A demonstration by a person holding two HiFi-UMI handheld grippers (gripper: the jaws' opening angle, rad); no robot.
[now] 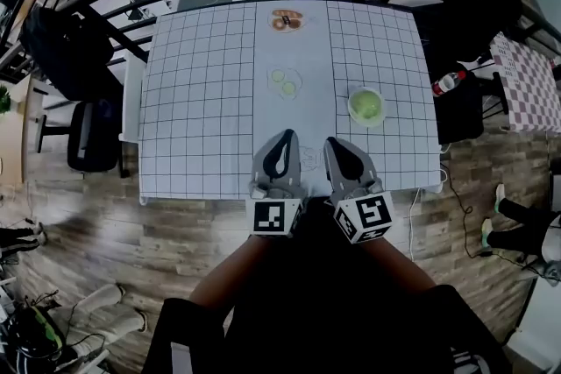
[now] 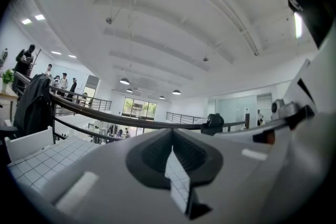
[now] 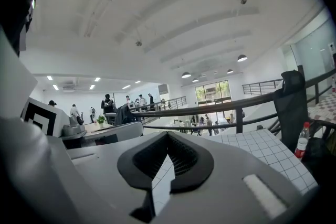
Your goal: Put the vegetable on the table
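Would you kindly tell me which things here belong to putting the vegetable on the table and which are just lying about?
Belonging, likely: pale green vegetable slices; round green bowl; white grid-patterned table; left gripper and right gripper, both shut, empty.
Lying about: small plate of brown food; red-capped plastic bottle; black jacket beside the table.

Table (image 1: 202, 101) under a white cloth with black grid, plain strip down the middle. Bears three things. Straight beyond the left fingers (image 1: 282, 149), well apart: clear plate of green slices (image 1: 285, 81). Farther along the same line: plate of brown food (image 1: 286, 20). Beyond the right fingers (image 1: 340, 155), slightly outward: green bowl (image 1: 366, 106).
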